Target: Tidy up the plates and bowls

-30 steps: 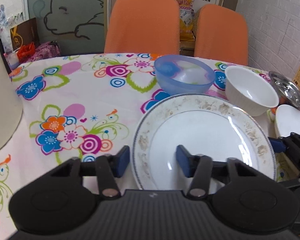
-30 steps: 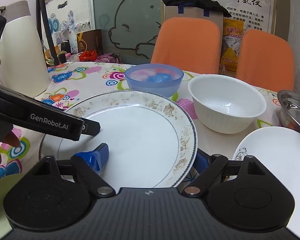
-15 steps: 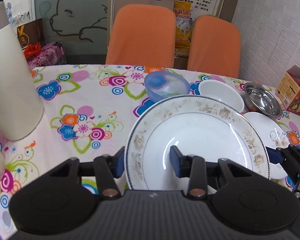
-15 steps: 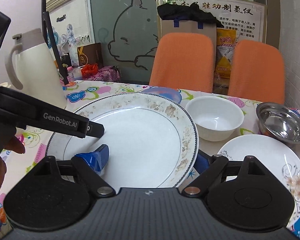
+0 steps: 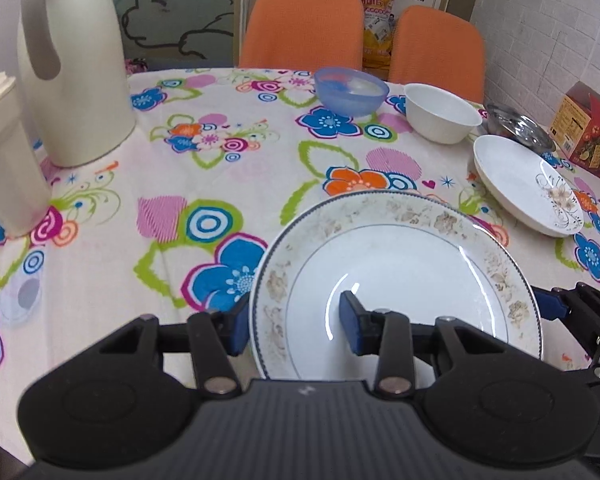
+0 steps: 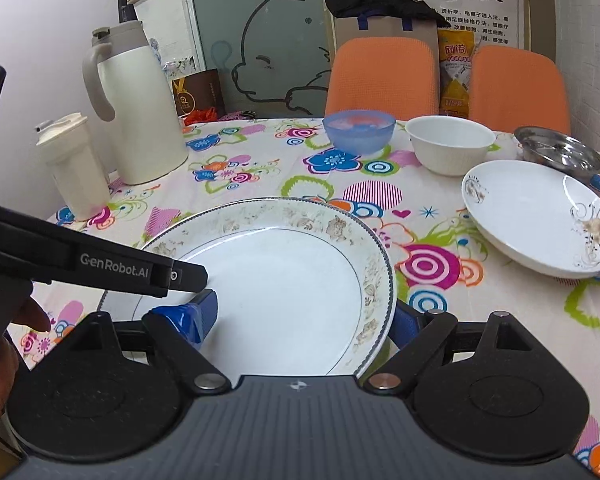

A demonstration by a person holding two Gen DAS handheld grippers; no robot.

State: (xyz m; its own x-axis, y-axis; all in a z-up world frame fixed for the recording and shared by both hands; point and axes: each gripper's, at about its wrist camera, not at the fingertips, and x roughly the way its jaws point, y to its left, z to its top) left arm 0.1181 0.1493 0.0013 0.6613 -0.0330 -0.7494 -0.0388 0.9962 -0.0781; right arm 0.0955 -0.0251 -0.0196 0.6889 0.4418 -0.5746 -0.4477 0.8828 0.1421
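The large white plate with a faded brown floral rim (image 5: 396,264) is held over the flowered tablecloth (image 5: 220,184) by 2 claws. The left gripper (image 5: 294,320) clamps its left edge, the right gripper (image 6: 306,318) its right edge. Behind this plate stand a translucent blue bowl (image 6: 359,130) and a white bowl (image 6: 450,144).

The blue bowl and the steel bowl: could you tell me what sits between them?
The white bowl sits between blue bowl and steel bowl, clearest in the right wrist view.
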